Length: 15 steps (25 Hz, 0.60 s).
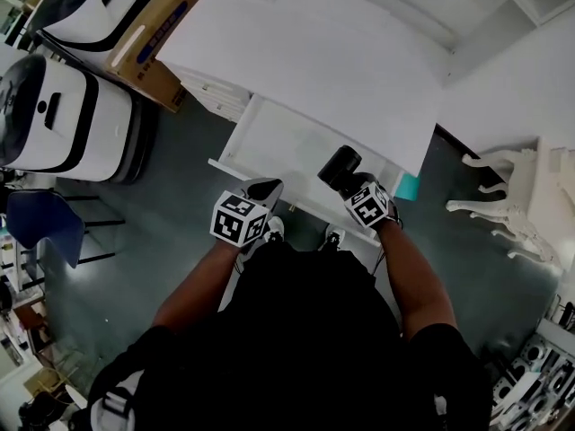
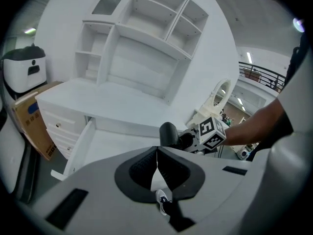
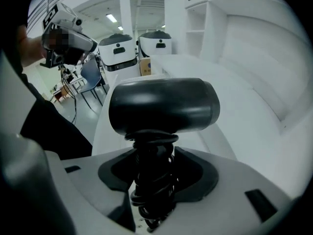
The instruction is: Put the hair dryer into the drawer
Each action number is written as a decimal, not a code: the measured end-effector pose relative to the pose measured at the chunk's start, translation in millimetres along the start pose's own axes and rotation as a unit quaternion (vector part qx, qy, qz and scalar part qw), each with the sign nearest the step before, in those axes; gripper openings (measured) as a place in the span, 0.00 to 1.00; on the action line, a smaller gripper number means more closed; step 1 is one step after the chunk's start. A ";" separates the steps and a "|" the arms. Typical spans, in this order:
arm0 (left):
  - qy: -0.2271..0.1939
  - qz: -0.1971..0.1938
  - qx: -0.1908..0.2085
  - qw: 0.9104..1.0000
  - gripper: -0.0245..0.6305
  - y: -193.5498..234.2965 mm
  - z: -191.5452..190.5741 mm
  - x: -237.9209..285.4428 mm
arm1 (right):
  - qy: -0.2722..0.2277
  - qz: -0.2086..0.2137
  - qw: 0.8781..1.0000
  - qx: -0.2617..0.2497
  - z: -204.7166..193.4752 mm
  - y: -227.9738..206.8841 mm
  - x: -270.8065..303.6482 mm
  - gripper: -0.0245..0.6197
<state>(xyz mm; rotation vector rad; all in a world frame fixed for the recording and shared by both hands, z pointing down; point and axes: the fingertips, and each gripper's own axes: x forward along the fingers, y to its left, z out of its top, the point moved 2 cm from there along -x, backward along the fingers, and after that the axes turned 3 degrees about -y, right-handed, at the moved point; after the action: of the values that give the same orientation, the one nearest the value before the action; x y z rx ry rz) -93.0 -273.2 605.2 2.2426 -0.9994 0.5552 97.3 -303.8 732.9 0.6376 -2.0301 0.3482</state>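
A black hair dryer (image 1: 340, 167) hangs over the front right part of the open white drawer (image 1: 269, 146), which is pulled out from under the white desk top (image 1: 314, 61). My right gripper (image 1: 354, 187) is shut on its handle. In the right gripper view the barrel (image 3: 164, 104) lies crosswise above the jaws, which clamp the cord-wrapped handle (image 3: 152, 165). My left gripper (image 1: 266, 189) hovers at the drawer's front edge, shut and empty, its pads (image 2: 146, 163) pressed together. From the left gripper view the hair dryer (image 2: 169, 133) shows over the drawer (image 2: 112, 141).
Two white rounded machines (image 1: 67, 119) and a cardboard box (image 1: 153, 39) stand left of the desk. A blue chair (image 1: 45, 223) is at the near left and a white ornate chair (image 1: 512, 196) at the right. Shelves (image 2: 146, 28) rise behind the desk.
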 end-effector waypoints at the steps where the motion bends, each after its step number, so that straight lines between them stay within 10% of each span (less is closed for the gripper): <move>1: 0.002 0.007 -0.002 1.000 0.05 0.0 -2.6 -1.2 | 0.007 0.006 1.000 -0.015 0.1 -1.0 6.7 0.39; 15: 0.019 0.072 -0.049 0.996 0.05 -3.5 -21.9 -14.9 | 0.087 0.057 0.985 -0.140 -12.1 -6.9 90.1 0.39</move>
<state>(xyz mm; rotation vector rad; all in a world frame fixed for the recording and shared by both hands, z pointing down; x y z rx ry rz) -102.4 -248.9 611.0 2.0793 -1.1494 0.5956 72.2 -330.5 816.4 0.3076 -1.9049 0.1739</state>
